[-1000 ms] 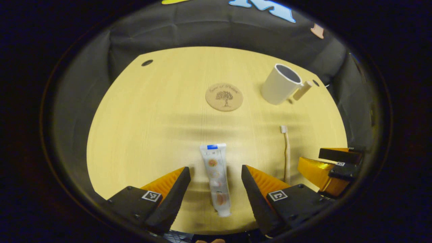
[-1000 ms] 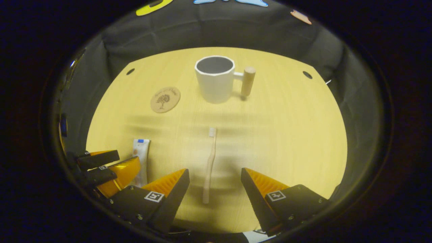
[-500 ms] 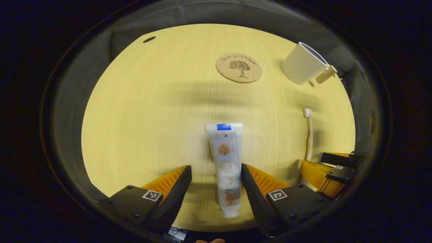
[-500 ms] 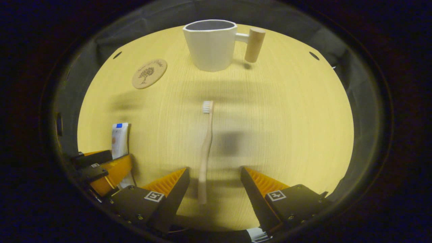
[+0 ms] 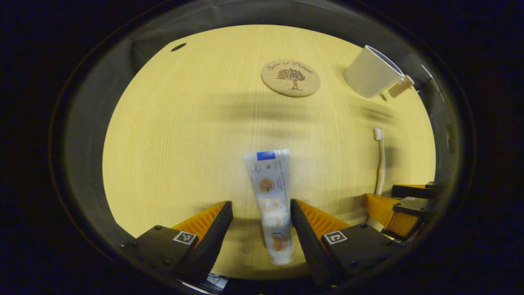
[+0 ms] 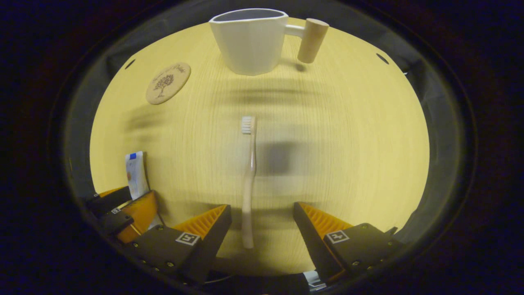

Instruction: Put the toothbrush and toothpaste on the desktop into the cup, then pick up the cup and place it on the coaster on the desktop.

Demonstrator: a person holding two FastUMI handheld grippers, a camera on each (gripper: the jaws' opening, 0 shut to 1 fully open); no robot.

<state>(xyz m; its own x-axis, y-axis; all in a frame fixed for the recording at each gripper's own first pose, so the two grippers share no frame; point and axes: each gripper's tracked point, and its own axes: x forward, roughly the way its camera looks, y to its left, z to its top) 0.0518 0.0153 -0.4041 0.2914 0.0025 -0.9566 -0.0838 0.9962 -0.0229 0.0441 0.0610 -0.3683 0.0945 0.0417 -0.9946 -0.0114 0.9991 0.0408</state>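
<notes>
A white toothpaste tube (image 5: 270,198) with a blue band lies flat on the wooden desktop (image 5: 184,135), its lower half between the fingers of my open left gripper (image 5: 261,209); it touches the right finger. The pale toothbrush (image 6: 249,180) lies lengthwise, bristles away from me, its handle end between the fingers of my open right gripper (image 6: 261,211), nearer the left one. The white cup (image 6: 249,39) with a wooden handle stands upright at the far side. A round cork coaster (image 5: 290,78) with a tree print lies to the cup's left.
In the left gripper view, the right gripper's orange fingers (image 5: 393,209) sit low at the right beside the toothbrush (image 5: 380,162). The left gripper (image 6: 123,209) and toothpaste tube (image 6: 136,174) appear at the lower left of the right gripper view. Small dark holes (image 5: 179,47) mark the desktop's far corners.
Both grippers came down and forward over the desktop. The toothpaste now reaches deeper between the left fingers, and the toothbrush handle lies between the right fingers. Both stay open.
</notes>
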